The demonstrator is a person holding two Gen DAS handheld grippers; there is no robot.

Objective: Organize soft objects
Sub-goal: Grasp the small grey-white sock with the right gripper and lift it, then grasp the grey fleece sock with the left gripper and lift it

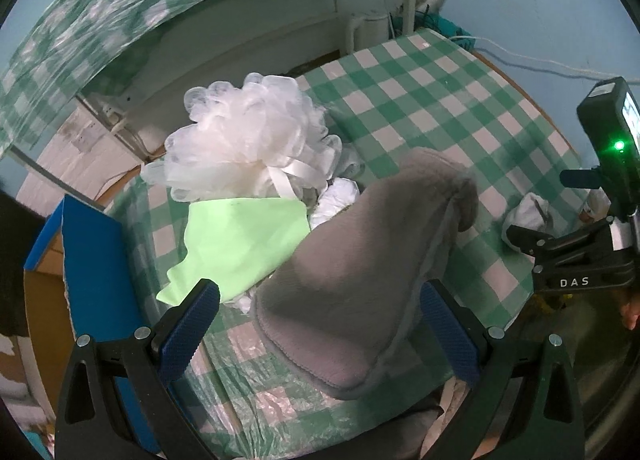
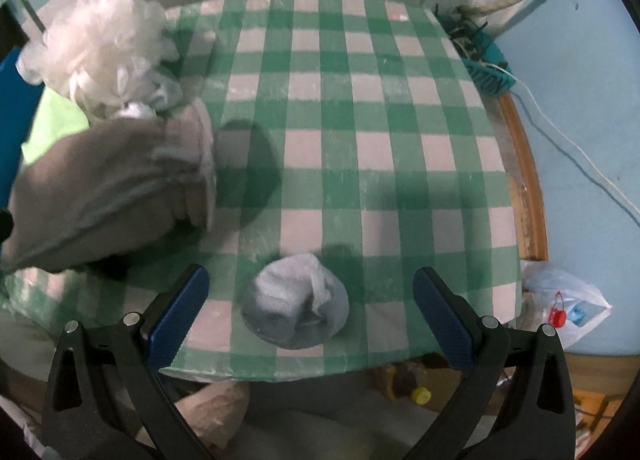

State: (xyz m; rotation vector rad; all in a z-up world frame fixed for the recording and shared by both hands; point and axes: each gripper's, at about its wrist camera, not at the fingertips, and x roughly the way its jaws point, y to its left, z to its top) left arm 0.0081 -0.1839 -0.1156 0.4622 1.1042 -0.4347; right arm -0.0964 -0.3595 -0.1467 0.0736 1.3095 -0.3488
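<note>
A grey fleece mitt [image 1: 360, 260] lies on the green checked tablecloth [image 1: 440, 100], between the wide-open jaws of my left gripper [image 1: 320, 324]. Behind it are a light green cloth [image 1: 240, 236], a white mesh bath puff [image 1: 252, 136] and crumpled white fabric [image 1: 336, 196]. My right gripper [image 2: 312, 312] is open around a pale blue rolled sock [image 2: 296, 304] near the table's front edge, not touching it. The mitt [image 2: 104, 184] and puff [image 2: 100, 44] show at left in the right wrist view. The right gripper's body [image 1: 592, 256] shows at right in the left wrist view.
A blue cardboard box [image 1: 96, 272] stands at the table's left. A teal basket [image 2: 488, 68] and a white cable [image 2: 580, 156] lie on the floor at right, and a white plastic bag [image 2: 568, 304] lies by the table's wooden edge.
</note>
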